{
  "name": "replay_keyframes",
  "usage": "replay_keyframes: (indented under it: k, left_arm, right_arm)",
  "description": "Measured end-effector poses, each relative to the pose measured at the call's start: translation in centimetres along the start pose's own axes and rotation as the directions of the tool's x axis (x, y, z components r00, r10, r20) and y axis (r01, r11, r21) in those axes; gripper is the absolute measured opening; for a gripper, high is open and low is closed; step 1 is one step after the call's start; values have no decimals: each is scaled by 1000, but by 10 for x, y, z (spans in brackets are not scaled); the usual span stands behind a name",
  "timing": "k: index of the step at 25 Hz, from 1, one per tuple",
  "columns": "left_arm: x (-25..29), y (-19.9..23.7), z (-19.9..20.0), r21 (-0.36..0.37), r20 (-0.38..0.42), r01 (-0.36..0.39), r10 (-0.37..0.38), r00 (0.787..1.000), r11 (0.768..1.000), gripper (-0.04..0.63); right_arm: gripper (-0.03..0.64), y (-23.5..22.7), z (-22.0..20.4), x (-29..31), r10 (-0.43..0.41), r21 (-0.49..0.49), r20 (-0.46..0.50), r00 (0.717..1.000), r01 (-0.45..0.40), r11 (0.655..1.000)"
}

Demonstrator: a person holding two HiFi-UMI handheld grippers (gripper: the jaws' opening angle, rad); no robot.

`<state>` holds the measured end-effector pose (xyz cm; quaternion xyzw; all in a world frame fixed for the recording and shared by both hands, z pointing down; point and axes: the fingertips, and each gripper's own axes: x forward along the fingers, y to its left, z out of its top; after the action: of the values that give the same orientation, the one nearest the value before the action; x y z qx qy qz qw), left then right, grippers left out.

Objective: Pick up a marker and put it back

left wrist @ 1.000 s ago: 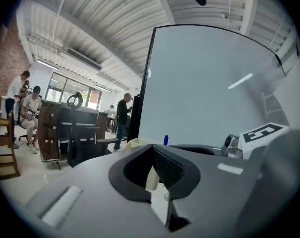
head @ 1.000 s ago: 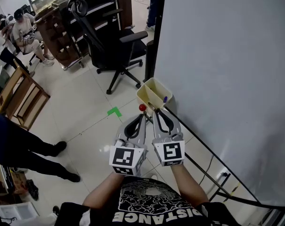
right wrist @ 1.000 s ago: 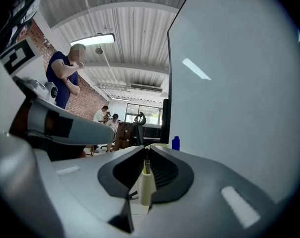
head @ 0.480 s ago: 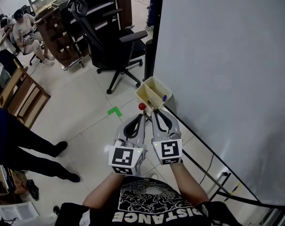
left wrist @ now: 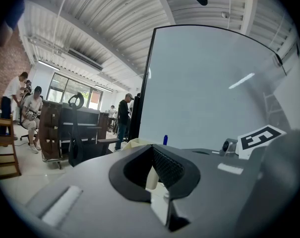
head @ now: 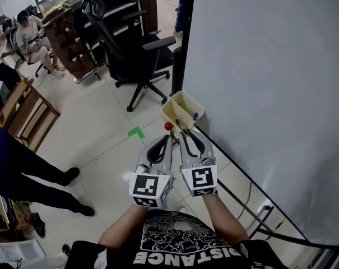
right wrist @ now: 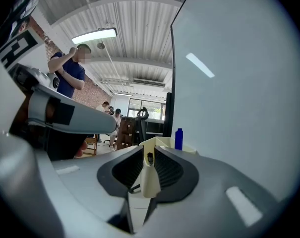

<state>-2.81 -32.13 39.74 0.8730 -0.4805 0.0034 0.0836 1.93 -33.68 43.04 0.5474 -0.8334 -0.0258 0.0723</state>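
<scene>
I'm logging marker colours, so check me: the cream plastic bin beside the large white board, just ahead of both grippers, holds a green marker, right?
Not green. The marker standing in the cream plastic bin beside the large white board is blue, as the right gripper view shows. The rest of what you said stands.

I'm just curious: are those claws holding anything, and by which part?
The left claw is shut, empty. The right claw straddles a corner of the cream plastic tray; grip unclear.
</scene>
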Motion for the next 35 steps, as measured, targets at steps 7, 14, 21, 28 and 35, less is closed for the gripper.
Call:
replay_keyframes:
  k: [7, 14, 21, 28, 35]
  left_arm:
    - [-3, -9, 4, 2, 13, -6, 6, 1000, 1000, 6]
    - [-14, -26, 10, 10, 42, -14, 13, 999, 1000, 5]
    - [-31, -50, 19, 9, 65, -34, 33, 997, 999, 5]
    - [-55, -82, 23, 22, 91, -42, 40, 995, 999, 5]
    - [-75, -101, 25, 40, 87, -30, 26, 996, 999, 6]
  right_arm:
    - [40, -4, 21, -16, -4, 11, 44, 999, 4, 1000]
    - [40, -3, 50, -45, -3, 29, 101, 995, 0, 1000]
    - [35, -1, 70, -81, 18, 39, 130, 991, -23, 999]
    - [0, 4, 73, -121, 48, 34, 133, 990, -53, 998]
    - [0, 13, 77, -145, 50, 45, 144, 988, -57, 997]
